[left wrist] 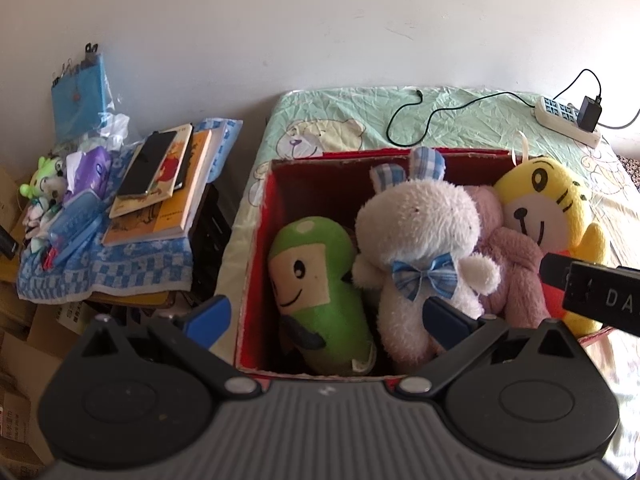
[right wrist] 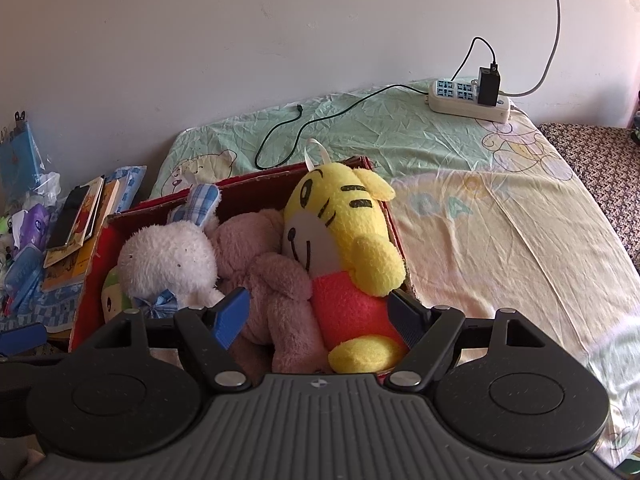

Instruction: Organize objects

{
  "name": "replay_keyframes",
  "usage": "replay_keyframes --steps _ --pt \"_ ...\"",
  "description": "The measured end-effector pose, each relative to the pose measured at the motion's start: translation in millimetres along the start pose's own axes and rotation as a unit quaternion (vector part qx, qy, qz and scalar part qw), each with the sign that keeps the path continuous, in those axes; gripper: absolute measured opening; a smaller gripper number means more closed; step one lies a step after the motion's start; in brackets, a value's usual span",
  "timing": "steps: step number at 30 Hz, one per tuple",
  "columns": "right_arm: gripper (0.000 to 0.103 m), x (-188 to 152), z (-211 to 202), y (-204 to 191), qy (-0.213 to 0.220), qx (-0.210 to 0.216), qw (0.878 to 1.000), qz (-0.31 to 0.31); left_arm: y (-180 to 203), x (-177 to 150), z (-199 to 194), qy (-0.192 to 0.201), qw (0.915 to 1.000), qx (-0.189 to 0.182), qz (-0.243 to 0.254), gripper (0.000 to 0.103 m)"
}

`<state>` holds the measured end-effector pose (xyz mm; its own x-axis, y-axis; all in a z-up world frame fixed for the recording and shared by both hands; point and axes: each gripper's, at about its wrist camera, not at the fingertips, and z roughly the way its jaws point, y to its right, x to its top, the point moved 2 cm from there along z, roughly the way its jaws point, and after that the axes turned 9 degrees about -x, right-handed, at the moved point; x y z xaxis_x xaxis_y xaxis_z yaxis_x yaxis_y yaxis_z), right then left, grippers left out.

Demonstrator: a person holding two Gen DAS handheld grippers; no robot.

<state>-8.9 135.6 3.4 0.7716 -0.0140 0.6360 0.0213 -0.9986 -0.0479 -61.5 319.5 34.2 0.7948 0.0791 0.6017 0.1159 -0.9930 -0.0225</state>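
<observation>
A stack of books lay on a blue checked towel left of the bed. The red box sat at the bed's left edge, holding, left to right, a green plush, a white rabbit plush, a pink plush and a yellow tiger plush. The left hand-held gripper hung released over the box's near left side, grasping nothing; the right hand-held gripper was spread wide, straddling the pink plush and the tiger
</observation>
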Motion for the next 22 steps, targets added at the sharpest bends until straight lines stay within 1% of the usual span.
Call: replay_keyframes --steps 5,15,18,22 --pt "0.078 -1 0 -4 0.005 -0.005 1.000 -0.008 -3 -2 1 -0.003 1.0000 -0.009 -0.003 0.102" --pt "0.078 -1 -1 -13 0.007 0.001 1.000 -0.014 -9 -4 2 -0.005 0.9998 -0.014 -0.011 0.101" --pt "0.078 -1 -3 -16 0.013 0.000 1.000 -0.015 -11 -4 1 -0.003 0.9998 -0.018 -0.012 0.100" --pt "0.078 0 -6 -14 0.020 0.000 1.000 -0.007 -11 -4 -3 0.009 0.9999 -0.004 -0.004 0.098"
